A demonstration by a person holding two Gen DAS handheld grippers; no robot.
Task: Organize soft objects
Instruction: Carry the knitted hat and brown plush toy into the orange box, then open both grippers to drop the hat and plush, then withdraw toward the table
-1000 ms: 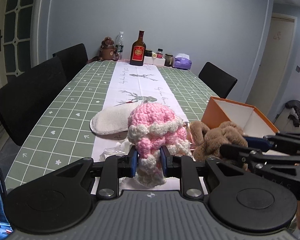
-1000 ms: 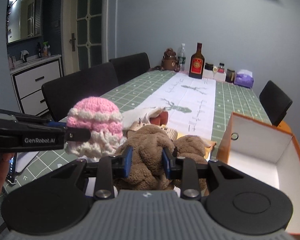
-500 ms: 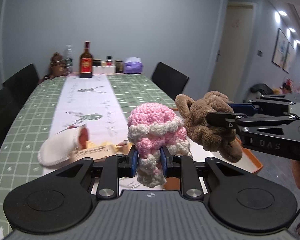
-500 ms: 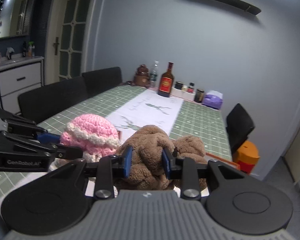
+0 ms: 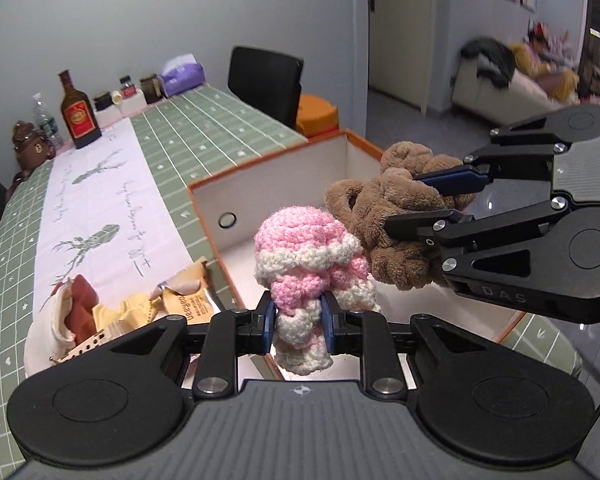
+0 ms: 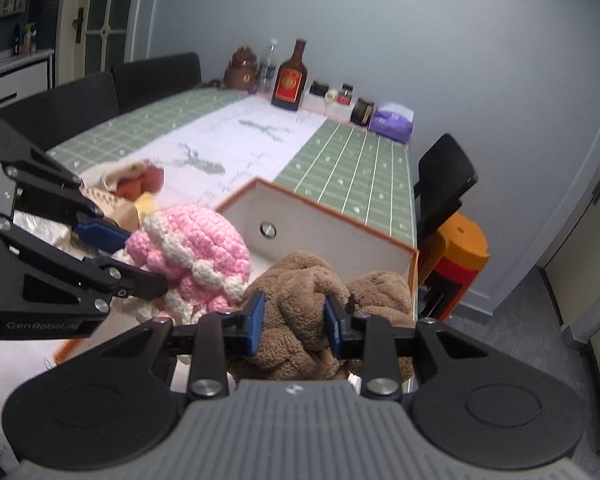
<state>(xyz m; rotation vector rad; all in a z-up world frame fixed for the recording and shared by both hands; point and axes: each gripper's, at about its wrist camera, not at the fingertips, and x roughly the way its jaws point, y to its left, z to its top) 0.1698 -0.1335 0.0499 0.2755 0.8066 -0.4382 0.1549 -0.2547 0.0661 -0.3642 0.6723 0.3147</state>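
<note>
The left gripper point(image 5: 296, 322) was squeezing a pink and white knitted toy point(image 5: 310, 256), with its blue pads pressed on the toy's thin lower part. The right gripper point(image 6: 292, 324) was closed tight on a fluffy brown soft toy point(image 6: 300, 292), and the fur bulged out around its pads. Both toys were up in the air, right next to each other, and in the left wrist view they looked like they were touching. Under them was an open box point(image 5: 283, 192) with white walls inside and an orange edge. The box sat on the near end of a long table point(image 5: 219, 128) with a green checked cloth and a white strip down the middle. Both toys hung over the box's open top. Just left of the box lay a small heap of things, with a white fuzzy slipper point(image 5: 43, 340) and a crinkled yellow wrapper point(image 5: 179, 300). At the far end of the table stood a dark bottle with a red label point(image 5: 79, 118), some little jars and a purple pack point(image 5: 181, 74). Black chairs stood around the table.
</note>
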